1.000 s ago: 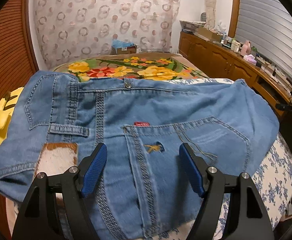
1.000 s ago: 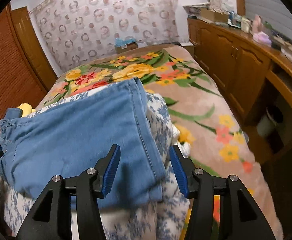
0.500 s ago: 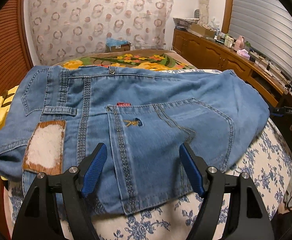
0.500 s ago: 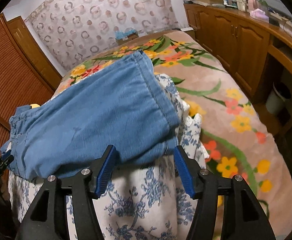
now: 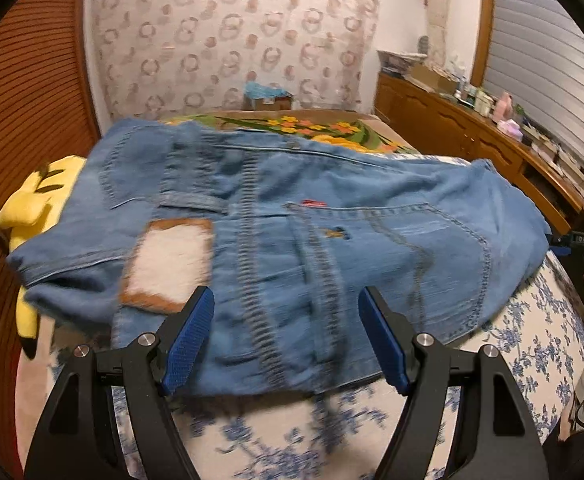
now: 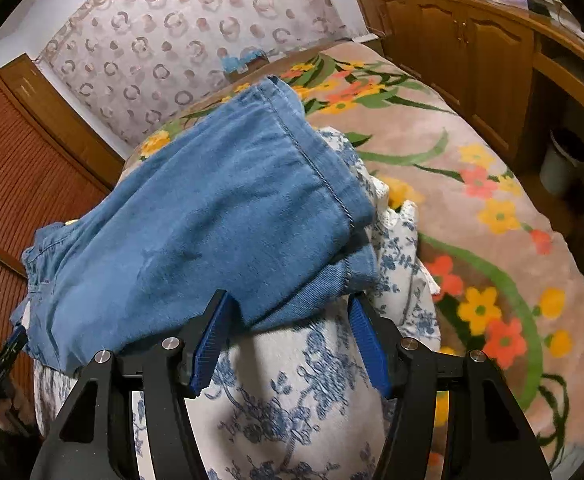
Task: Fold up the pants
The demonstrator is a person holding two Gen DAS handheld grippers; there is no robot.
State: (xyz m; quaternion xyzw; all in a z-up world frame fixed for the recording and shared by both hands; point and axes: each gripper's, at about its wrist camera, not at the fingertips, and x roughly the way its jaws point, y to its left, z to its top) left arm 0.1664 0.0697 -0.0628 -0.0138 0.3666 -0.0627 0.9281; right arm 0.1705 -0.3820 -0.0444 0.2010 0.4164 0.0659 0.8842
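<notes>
Both grippers have drawn back off the folded jeans (image 5: 311,236), now ahead of the empty, wide-open left gripper (image 5: 286,338) and right gripper (image 6: 288,340) on the floral sheet (image 6: 292,400); fold looks finished.

Folded blue denim pants (image 5: 292,216) lie flat across the floral-sheeted bed.

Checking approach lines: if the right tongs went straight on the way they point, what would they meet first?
Probably the near lower edge of the folded jeans: the open right tongs frame it just ahead, above the flowered sheet. Depth is hard to judge.
</notes>
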